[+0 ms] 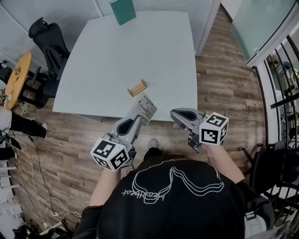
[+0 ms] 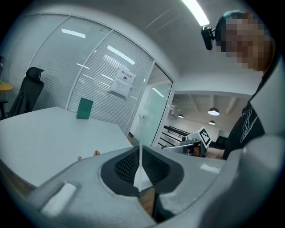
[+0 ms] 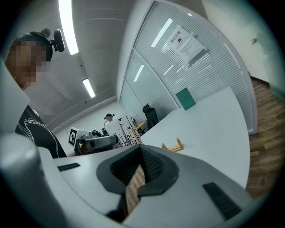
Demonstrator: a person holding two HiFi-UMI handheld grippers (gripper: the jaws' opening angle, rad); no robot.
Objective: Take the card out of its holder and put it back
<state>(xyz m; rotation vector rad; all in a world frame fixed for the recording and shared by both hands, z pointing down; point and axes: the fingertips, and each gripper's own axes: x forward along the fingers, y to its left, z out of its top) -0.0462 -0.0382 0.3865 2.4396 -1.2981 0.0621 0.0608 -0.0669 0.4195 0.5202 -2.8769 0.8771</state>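
Note:
A small wooden card holder (image 1: 137, 87) lies empty on the white table (image 1: 107, 60), near its front edge. In front of that edge, over the wood floor, my left gripper (image 1: 138, 120) is shut on a printed white card (image 1: 144, 110). In the left gripper view the card (image 2: 140, 167) stands edge-on between the pads, and the holder (image 2: 87, 155) peeks over the left jaw. My right gripper (image 1: 179, 115) hovers beside it, shut, with nothing between its jaws. In the right gripper view (image 3: 141, 149) the holder (image 3: 173, 145) sits ahead on the table.
A green board (image 1: 123, 10) leans at the table's far edge against the glass wall. A black office chair (image 1: 49, 42) stands left of the table, with a round yellow table (image 1: 17, 77) beyond it. Black railings (image 1: 285, 93) run along the right.

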